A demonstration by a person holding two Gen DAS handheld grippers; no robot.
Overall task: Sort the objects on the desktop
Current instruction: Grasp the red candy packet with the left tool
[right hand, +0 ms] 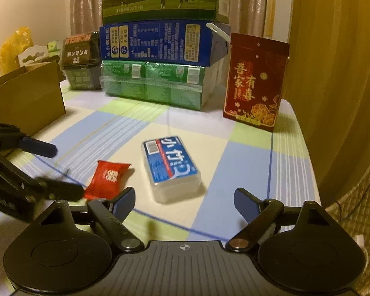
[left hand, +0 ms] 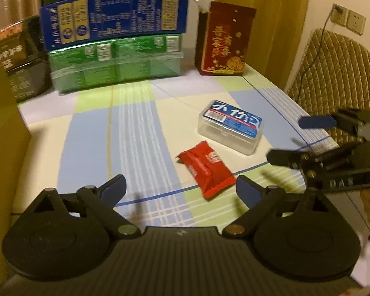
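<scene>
Indoors, on a table spread with a pastel checked cloth [right hand: 246, 162], a red snack packet [right hand: 106, 180] lies just beside a clear plastic box [right hand: 170, 167], both near stacked cartons [right hand: 160, 71] before curtains, while the left gripper [left hand: 181, 188] and right gripper [right hand: 185, 201] hover empty with jaws apart.

The left gripper [left hand: 181, 189] has its jaws spread wide with nothing between them. The right gripper [right hand: 184, 201] is wide apart too and holds nothing. Both look a bit blurry, maybe from moving.
</scene>
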